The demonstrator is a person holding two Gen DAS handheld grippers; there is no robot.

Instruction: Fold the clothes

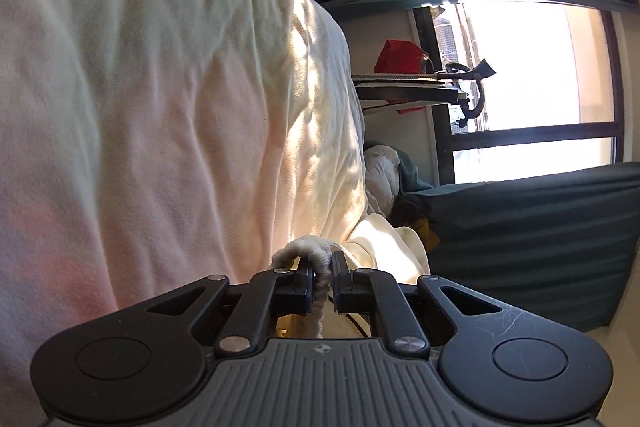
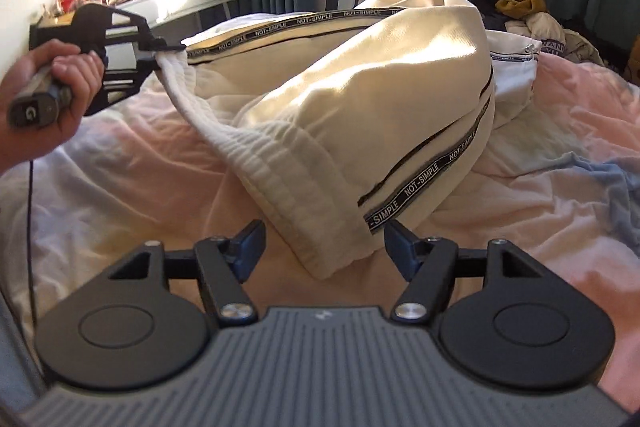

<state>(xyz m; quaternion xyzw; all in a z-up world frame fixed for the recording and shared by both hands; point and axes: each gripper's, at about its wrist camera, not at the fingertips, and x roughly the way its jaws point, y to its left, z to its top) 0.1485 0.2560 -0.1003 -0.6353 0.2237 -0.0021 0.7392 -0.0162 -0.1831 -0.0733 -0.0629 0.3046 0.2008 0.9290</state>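
Across the bed (image 2: 520,195), soft, floppy cream trousers (image 2: 360,99) sag; left gripper (image 1: 322,273) pinches their ribbed waistband (image 2: 240,155), right gripper (image 2: 324,247) gapes beside its free corner.

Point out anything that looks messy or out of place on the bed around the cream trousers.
The cream trousers lie bunched and twisted, one white pocket lining pulled out. The left gripper lifts the ribbed waistband; the right gripper is open. A loose clothes pile sits behind.

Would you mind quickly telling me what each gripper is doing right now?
Left gripper: shut on the ribbed waistband of the cream sweatpants.
Right gripper: open, holding nothing, near the waistband's lower end.
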